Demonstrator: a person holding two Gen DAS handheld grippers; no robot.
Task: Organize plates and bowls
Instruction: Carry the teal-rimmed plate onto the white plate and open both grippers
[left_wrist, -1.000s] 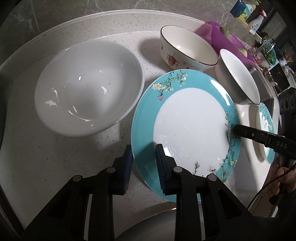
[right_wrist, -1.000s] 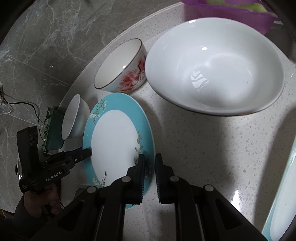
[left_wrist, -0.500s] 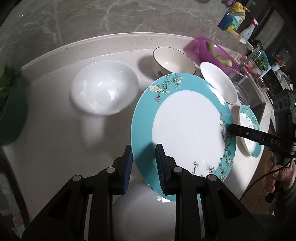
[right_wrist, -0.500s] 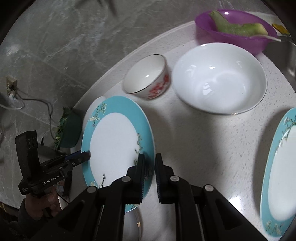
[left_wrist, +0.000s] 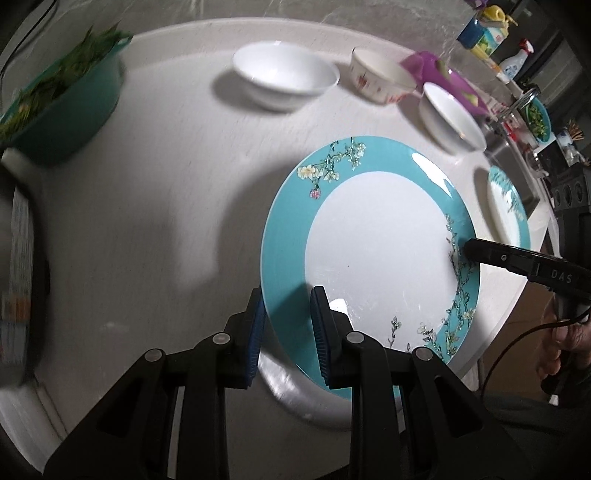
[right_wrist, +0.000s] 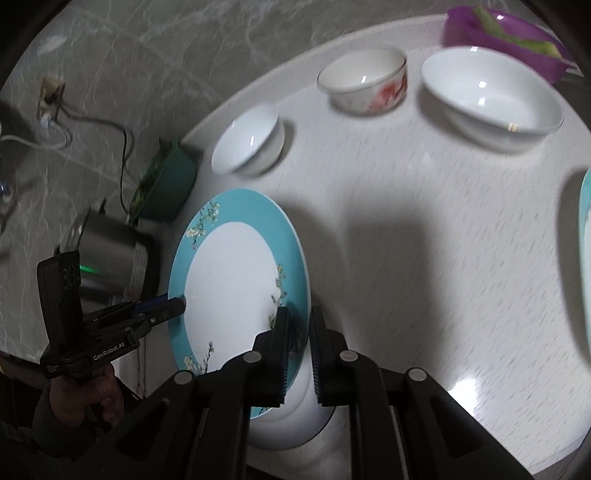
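The teal plate (left_wrist: 373, 254) with a white centre and flower sprigs on its rim is held up over the pale speckled counter (left_wrist: 155, 206), gripped on two opposite edges. The left gripper (left_wrist: 286, 325) pinches the plate's near rim between its blue pads, one pad above and one below the rim. The right gripper (right_wrist: 297, 347) clamps the opposite rim, its jaws pressed close on the thin edge; from the left wrist view its black tip shows at the plate's far right rim.

Directly under the plate sits a white dish (right_wrist: 291, 424); whether the plate touches it cannot be told. Beyond the plate, toward the counter's back edge, stand a white bowl (left_wrist: 284, 79), a smaller bowl with red flowers (left_wrist: 380, 79) and a shallow white bowl (left_wrist: 452, 116), all apart from the plate. Behind these is a purple basin (left_wrist: 447, 81). To the right of the plate lies a second teal plate (left_wrist: 508, 210) on the counter. Far left of the plate is a green basin of greens (left_wrist: 62, 107). In the right wrist view a steel pot (right_wrist: 110, 254) stands left of the plate, beside a hand (right_wrist: 88, 402) on the left gripper's handle.
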